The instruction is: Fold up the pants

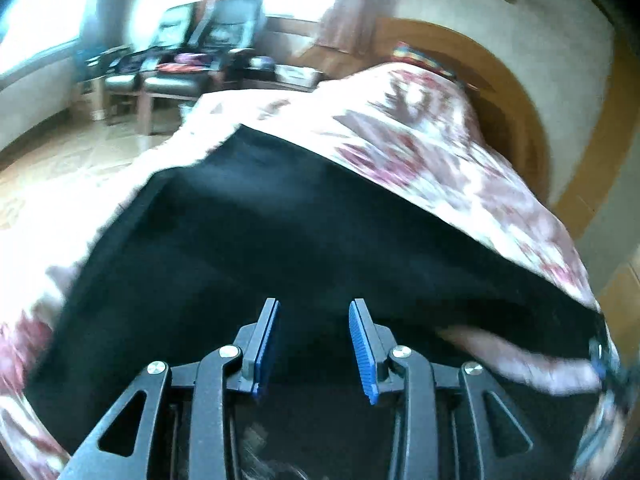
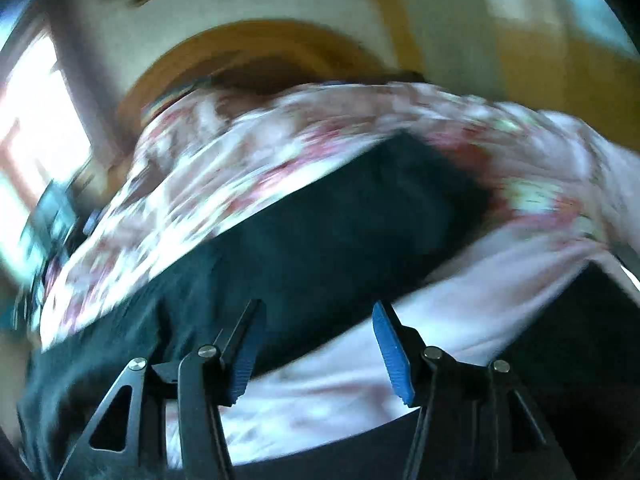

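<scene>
Black pants (image 1: pixel 280 232) lie spread on a bed with a pink and white floral cover (image 1: pixel 420 140). My left gripper (image 1: pixel 314 312) hovers over the pants, open and empty, blue pads apart. In the right wrist view the pants (image 2: pixel 320 232) run from lower left to upper right, with a fold of the pale cover (image 2: pixel 360 380) below them. My right gripper (image 2: pixel 316 316) is open and empty, above the edge where pants meet cover. Both views are motion-blurred.
A curved wooden headboard (image 1: pixel 520 120) stands at the far end of the bed. Black chairs (image 1: pixel 200 48) with clutter stand by the bright window at left. Tiled floor (image 1: pixel 60 160) lies left of the bed. The other gripper (image 1: pixel 604 360) shows at the right edge.
</scene>
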The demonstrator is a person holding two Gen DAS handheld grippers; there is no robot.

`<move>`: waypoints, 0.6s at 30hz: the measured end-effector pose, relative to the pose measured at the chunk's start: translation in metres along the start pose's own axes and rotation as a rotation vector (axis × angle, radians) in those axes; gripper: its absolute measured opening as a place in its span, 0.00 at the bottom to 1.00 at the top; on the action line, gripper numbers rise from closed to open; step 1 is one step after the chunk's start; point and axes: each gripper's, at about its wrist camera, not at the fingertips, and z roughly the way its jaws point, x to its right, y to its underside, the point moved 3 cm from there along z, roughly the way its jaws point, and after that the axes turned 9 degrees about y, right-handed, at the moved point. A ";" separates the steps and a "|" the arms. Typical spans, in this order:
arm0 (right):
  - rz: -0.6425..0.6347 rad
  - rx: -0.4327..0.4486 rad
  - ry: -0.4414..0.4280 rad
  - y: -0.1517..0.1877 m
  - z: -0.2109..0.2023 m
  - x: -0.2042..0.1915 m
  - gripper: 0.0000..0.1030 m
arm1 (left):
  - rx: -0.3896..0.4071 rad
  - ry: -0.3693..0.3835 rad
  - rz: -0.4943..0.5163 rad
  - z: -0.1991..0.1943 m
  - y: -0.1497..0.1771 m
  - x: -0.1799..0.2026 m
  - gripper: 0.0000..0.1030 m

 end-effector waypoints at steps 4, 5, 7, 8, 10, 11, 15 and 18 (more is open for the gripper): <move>-0.196 -0.003 -0.052 0.029 0.004 -0.049 0.56 | 0.001 -0.070 -0.051 0.020 -0.048 -0.037 0.36; -0.209 -0.002 -0.049 0.033 0.006 -0.053 0.58 | 0.003 -0.083 -0.040 0.025 -0.055 -0.041 0.36; -0.227 -0.013 -0.032 0.042 0.015 -0.054 0.66 | 0.007 -0.116 -0.023 0.036 -0.074 -0.053 0.36; -0.224 -0.026 -0.028 0.045 0.021 -0.051 0.68 | 0.003 -0.126 -0.028 0.042 -0.083 -0.060 0.36; -0.205 -0.075 -0.026 0.053 0.034 -0.044 0.68 | -0.015 -0.138 -0.046 0.056 -0.099 -0.070 0.36; -0.199 -0.088 -0.027 0.058 0.034 -0.044 0.69 | -0.022 -0.138 -0.051 0.063 -0.108 -0.074 0.36; -0.210 -0.083 -0.023 0.061 0.040 -0.045 0.71 | -0.063 -0.136 -0.072 0.092 -0.134 -0.079 0.36; -0.225 -0.071 -0.019 0.061 0.041 -0.048 0.73 | -0.088 -0.137 -0.114 0.112 -0.146 -0.085 0.36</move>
